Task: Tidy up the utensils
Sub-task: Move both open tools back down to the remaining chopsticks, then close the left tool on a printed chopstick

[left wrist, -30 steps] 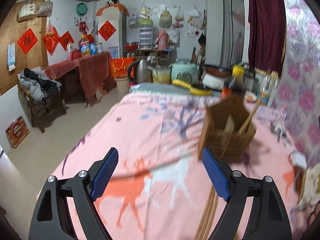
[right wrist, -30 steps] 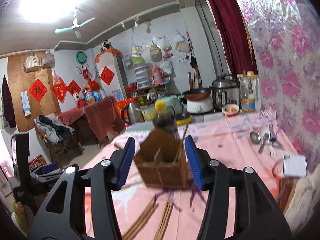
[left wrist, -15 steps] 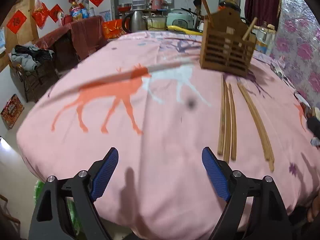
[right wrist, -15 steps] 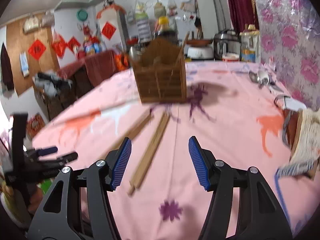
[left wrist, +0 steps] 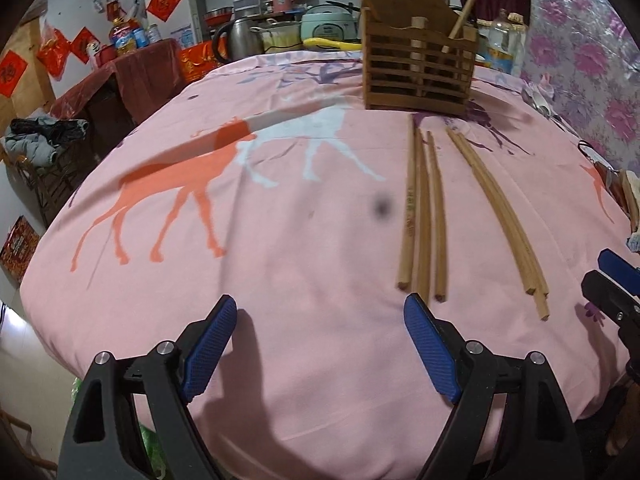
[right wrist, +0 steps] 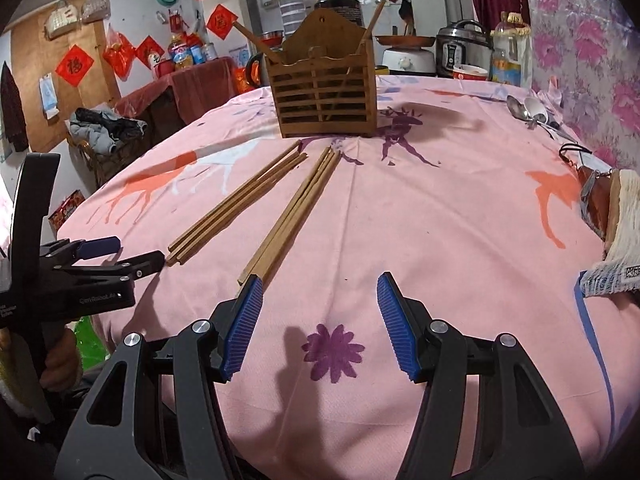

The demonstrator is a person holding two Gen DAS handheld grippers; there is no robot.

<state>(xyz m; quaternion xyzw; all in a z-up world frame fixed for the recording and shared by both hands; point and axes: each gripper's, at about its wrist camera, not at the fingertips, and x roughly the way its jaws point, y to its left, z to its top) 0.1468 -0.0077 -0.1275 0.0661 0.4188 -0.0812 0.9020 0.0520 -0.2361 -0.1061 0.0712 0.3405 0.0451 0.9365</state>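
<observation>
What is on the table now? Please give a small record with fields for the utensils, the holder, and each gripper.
surface: pink deer-print tablecloth
holder: brown slatted wooden utensil holder, upright, two sticks inside
loose utensils: left bundle of wooden chopsticks and right bundle of wooden chopsticks, flat on the cloth before the holder
other utensils: metal spoons at the far right edge
left gripper: open, empty, above the cloth
right gripper: open, empty, near the right bundle's end

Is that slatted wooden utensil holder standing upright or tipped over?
Upright. The slatted wooden utensil holder sits flat on the pink tablecloth, with two chopsticks poking out its top.
</observation>
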